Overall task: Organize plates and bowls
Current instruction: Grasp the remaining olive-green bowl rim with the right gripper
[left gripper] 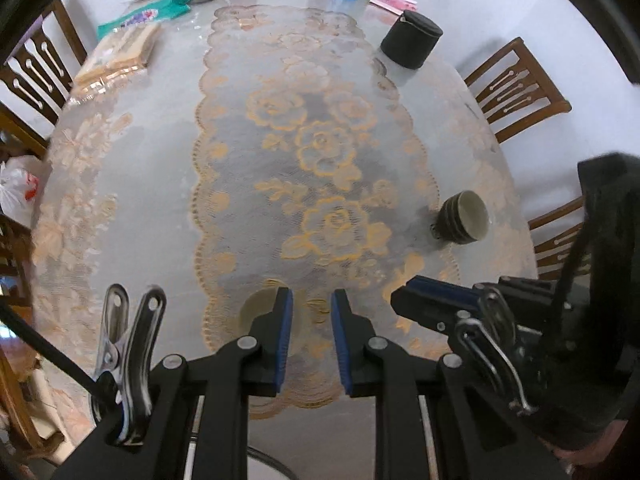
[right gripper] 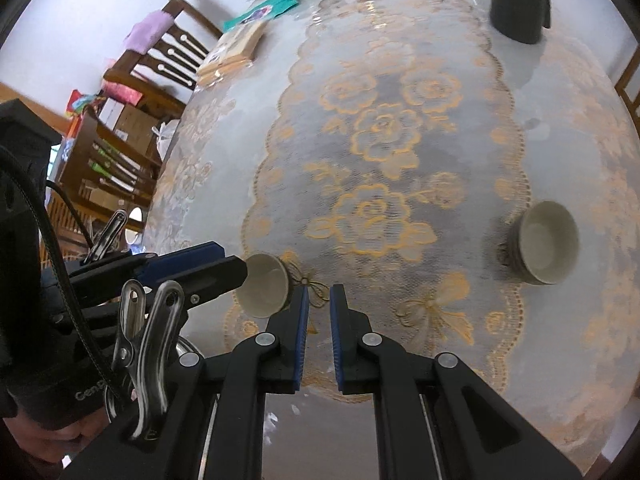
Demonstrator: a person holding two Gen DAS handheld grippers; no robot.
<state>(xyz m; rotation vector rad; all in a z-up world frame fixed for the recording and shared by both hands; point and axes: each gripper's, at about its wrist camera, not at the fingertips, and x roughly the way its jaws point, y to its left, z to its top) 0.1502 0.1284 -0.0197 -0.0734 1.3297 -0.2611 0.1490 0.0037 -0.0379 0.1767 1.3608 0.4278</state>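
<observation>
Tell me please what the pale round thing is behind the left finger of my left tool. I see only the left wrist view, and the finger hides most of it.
Observer: The right wrist view shows it whole. It is a small bowl, pale and empty inside, and its rim is right at the tip of your left tool.
Operator: Is the right tool holding something? I see it only from the side.
Observer: No. The right tool is open with a narrow gap, and there is nothing between its pads. The small bowl stands just left of it.
</observation>
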